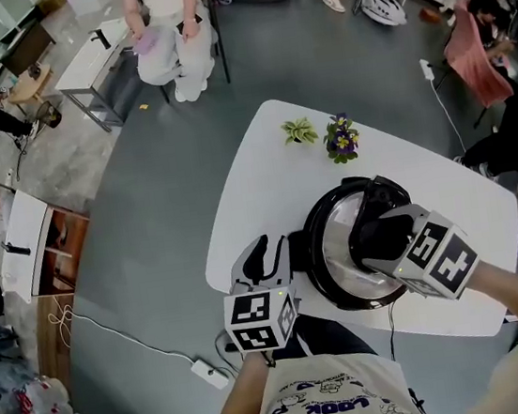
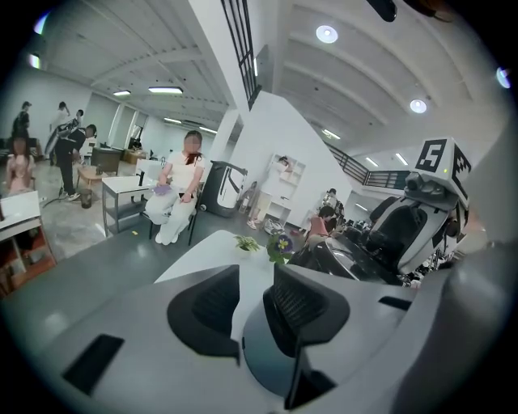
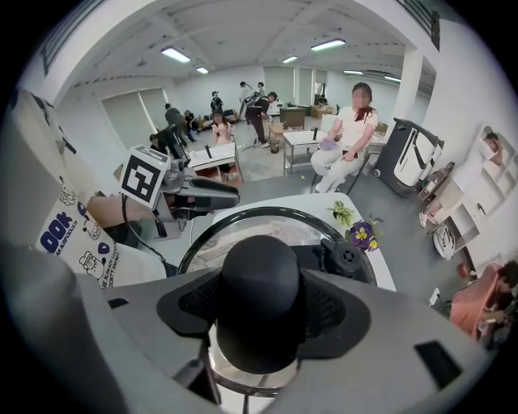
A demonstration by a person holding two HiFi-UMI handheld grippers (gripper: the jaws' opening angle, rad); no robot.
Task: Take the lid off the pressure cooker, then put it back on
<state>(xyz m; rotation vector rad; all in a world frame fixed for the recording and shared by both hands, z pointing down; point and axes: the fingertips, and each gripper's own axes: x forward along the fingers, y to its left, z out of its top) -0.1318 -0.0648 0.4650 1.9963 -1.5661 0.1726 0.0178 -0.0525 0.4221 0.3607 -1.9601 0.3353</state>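
Though unsure, two plants [image 1: 300, 130]; one lid [image 1: 332, 244].

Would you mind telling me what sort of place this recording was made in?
Probably a large open workspace or lab, not a home kitchen: white work tables with seated people across a grey floor, and a high ceiling with a mezzanine railing.

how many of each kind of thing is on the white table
pressure cooker: 1
lid: 1
small plants: 2, a green plant and a purple-flowered plant
total: 4
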